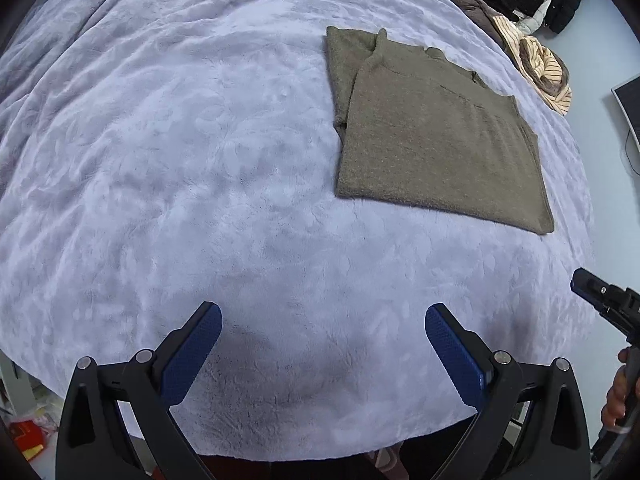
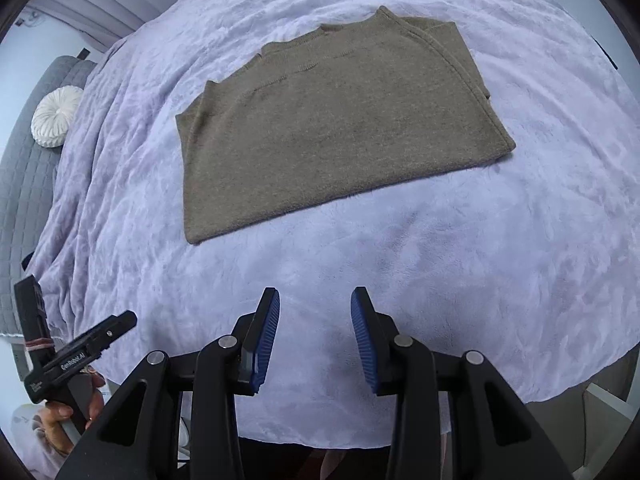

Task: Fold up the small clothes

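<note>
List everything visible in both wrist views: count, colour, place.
sweater: one, olive-brown, folded flat on the blanket.
blanket: one, lilac plush, covering the bed.
clothes pile: several, brown, striped cream and black, at the bed's far edge.
round cushion: one, white, on grey quilting beside the bed.
left gripper: one, black with blue pads, jaws wide open, empty.
right gripper: one, same colours, jaws partly open, empty.

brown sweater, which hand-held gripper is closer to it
Right, by a little. The right hand-held gripper faces the brown sweater squarely; the left hand-held gripper sits off to its side.
</note>
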Tool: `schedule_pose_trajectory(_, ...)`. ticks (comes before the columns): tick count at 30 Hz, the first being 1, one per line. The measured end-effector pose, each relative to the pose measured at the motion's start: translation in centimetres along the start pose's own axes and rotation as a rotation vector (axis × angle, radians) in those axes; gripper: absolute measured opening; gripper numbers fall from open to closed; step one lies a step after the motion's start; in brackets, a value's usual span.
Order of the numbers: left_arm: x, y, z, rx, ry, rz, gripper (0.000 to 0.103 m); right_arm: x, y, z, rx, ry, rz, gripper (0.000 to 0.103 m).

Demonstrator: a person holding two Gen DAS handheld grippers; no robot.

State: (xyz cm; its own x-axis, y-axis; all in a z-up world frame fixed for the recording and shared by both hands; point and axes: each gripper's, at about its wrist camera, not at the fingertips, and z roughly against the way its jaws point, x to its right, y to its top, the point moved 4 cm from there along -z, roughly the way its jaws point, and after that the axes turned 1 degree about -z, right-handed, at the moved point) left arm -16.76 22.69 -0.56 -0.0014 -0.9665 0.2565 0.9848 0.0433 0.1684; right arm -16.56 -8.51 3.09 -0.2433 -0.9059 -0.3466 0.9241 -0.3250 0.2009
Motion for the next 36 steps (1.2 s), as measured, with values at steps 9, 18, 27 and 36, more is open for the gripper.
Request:
schedule_pose_trajectory(9, 2.8, 4.9, 4.3, 0.123, 0.016, 0.05, 0.102, 1.1, 7.6, 6.6, 0.122, 0.109, -0.032, 0.041)
schedule_pose_trajectory(18, 11.8, 14.5, 7.6, 0.333, 0.058, 0.021, 0.102, 5.4, 19.7, 10.4, 0.182, 0.187, 0.087, 0.041)
schedule_pose_trajectory(27, 13.7, 22.4, -2.4, 0.237, 0.054, -0.096, 0.074, 8.8, 25.4, 2.5, 0.126, 0.111, 0.107, 0.027)
schedule_pose_trajectory(36, 12.6, 26.2, -12.4, 0.169, -0.015, -0.128, 0.053, 11.0, 26.1, -9.8, -0.01, 0.105, 0.02, 0.027)
